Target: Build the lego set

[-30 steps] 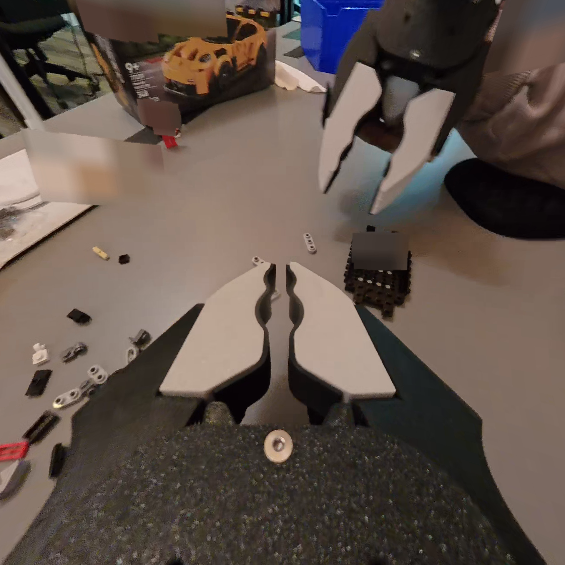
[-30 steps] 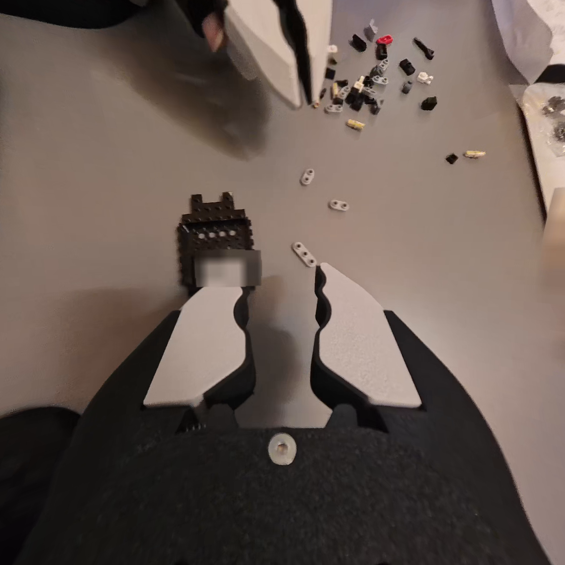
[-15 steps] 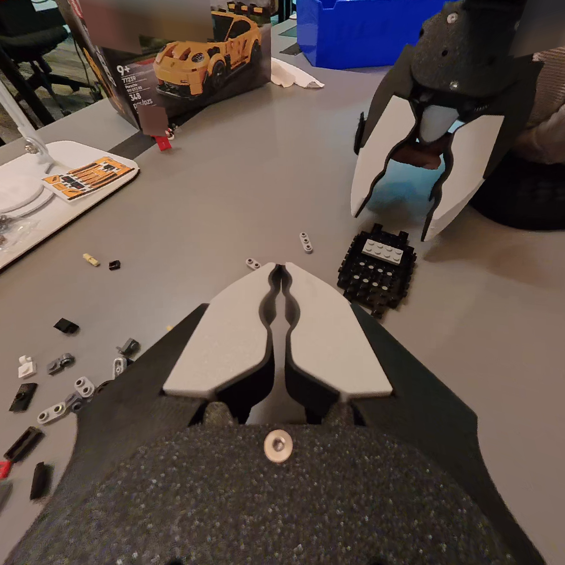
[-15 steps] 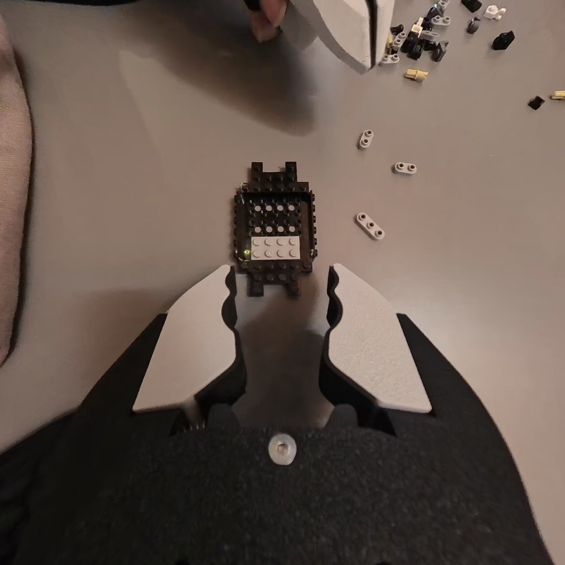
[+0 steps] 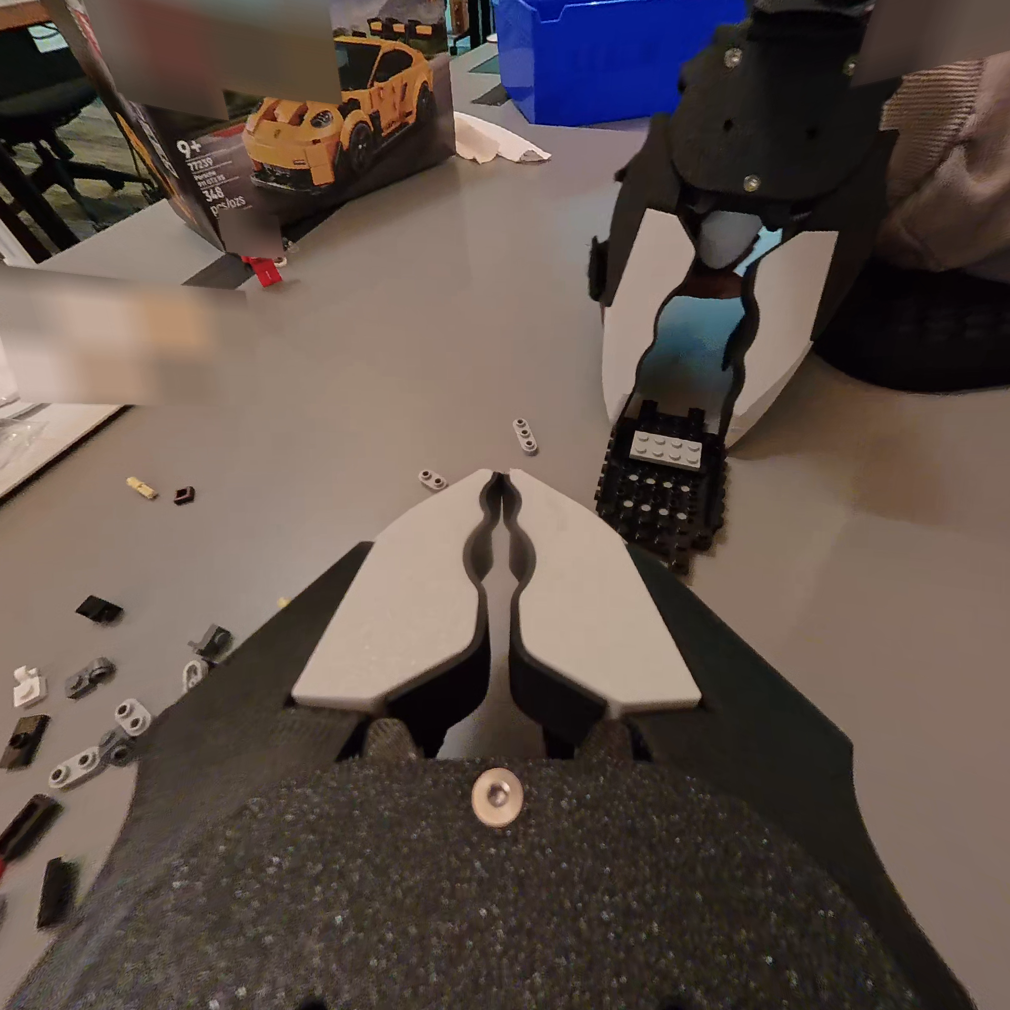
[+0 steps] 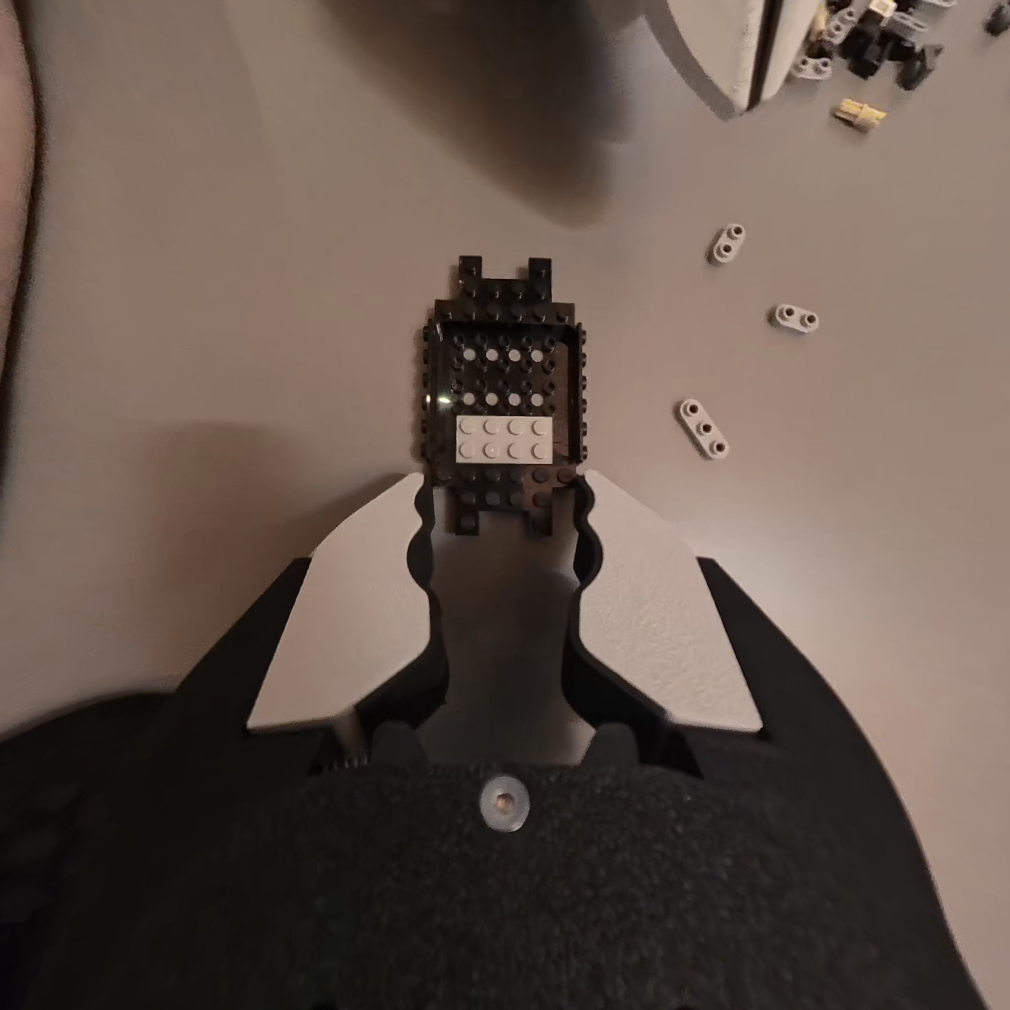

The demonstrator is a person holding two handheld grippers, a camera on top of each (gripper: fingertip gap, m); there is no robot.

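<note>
We held the right tool (image 6: 503, 478) low over the grey desk (image 6: 218, 273), its fingers spread apart on either side of the near end of the black lego base (image 6: 503, 377). Whether the fingertips touched the base's sides we could not tell. The base lay flat on the desk, with a light grey brick (image 6: 504, 440) seated at its end nearest that tool. In the left wrist view the right tool (image 5: 677, 421) stood steeply over the far end of the base (image 5: 664, 494).

Our left tool (image 5: 501, 476) hovered just left of the base, its fingers closed together and gripping nothing. Three small grey plates (image 6: 704, 428) lay loose on the desk between the two tools. More loose pieces (image 5: 87, 677) were scattered to the left. The set's box (image 5: 284, 125) stood at the far side of the desk, a blue bin (image 5: 590, 54) beyond it.
</note>
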